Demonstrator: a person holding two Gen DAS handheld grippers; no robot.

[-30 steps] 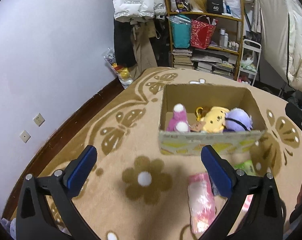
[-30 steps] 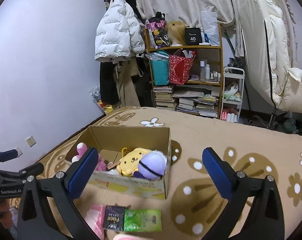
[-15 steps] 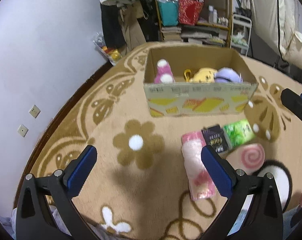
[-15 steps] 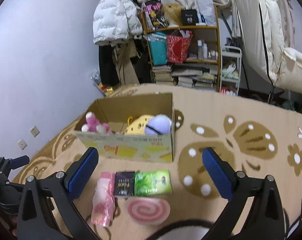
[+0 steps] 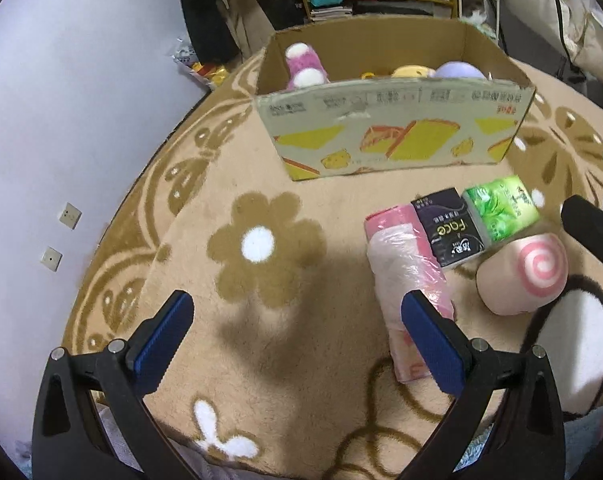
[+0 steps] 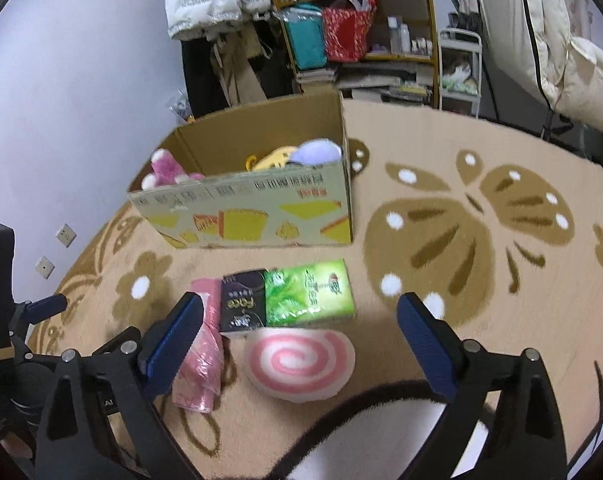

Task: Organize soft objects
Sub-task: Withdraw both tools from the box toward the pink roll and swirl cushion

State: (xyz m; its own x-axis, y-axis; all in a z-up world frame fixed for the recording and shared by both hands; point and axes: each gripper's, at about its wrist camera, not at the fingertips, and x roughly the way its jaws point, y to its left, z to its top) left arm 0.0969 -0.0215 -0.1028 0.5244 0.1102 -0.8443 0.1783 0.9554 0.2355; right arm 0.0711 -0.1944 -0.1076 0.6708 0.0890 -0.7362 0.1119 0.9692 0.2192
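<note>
Right wrist view: right gripper (image 6: 297,344) gapes wide, empty, above the squishy swirl pillow (image 6: 301,364); pinch its middle.

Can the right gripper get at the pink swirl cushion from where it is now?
Probably yes. The right gripper is open, and the pink swirl cushion lies on the rug just ahead between its fingers, top uncovered; the black tissue pack only borders its far edge.
</note>
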